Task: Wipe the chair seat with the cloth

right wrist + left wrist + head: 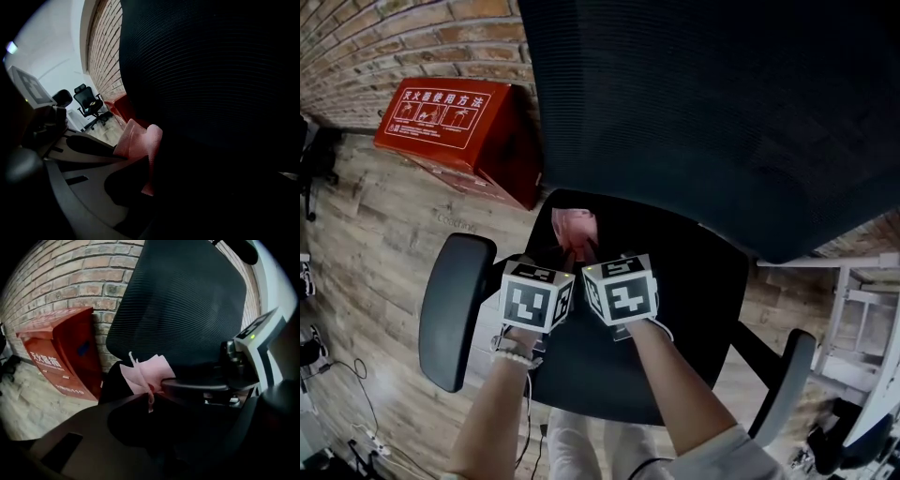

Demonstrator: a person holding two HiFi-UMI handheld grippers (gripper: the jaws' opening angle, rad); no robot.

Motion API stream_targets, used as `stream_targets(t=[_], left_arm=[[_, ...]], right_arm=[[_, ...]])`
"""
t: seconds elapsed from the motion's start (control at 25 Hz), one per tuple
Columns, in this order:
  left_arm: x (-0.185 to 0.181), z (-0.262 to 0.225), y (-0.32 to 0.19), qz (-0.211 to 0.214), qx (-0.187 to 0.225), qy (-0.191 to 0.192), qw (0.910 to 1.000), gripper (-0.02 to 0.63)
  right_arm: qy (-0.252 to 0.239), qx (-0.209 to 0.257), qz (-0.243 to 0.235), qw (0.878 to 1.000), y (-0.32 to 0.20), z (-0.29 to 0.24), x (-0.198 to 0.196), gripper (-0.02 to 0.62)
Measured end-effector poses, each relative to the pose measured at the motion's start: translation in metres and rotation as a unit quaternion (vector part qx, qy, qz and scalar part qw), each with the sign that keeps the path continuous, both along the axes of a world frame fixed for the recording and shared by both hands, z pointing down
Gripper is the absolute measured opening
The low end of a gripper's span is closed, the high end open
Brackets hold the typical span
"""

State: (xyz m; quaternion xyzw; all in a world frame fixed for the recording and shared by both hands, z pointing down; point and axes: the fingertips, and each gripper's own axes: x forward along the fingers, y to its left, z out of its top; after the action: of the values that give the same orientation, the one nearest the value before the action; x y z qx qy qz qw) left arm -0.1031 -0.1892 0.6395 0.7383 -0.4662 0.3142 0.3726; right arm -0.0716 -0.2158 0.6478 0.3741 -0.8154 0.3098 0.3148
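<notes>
Pink cloth (574, 230) in left gripper (151, 398) and right gripper (137, 157), over seat (680, 314)

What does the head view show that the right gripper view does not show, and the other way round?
Only the head view shows the chair's two armrests and the person's forearms. Only the right gripper view shows a second office chair, far off near a white wall. Both show the pink cloth, the dark mesh backrest, the brick wall and the red box.
</notes>
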Motion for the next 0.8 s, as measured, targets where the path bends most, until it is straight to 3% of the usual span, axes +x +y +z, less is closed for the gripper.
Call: stream_targets(t=[0.4, 0.8], left_arm=[[0.037, 0.009, 0.003, 0.051, -0.005, 0.004, 0.9987, 0.044], [0.102, 0.014, 0.001, 0.110, -0.003, 0.014, 0.9938, 0.044]], right_arm=[[0.011, -0.007, 0.032, 0.999, 0.006, 0.008, 0.038, 0.052], [0.016, -0.016, 0.094, 0.995, 0.013, 0.015, 0.104, 0.052]])
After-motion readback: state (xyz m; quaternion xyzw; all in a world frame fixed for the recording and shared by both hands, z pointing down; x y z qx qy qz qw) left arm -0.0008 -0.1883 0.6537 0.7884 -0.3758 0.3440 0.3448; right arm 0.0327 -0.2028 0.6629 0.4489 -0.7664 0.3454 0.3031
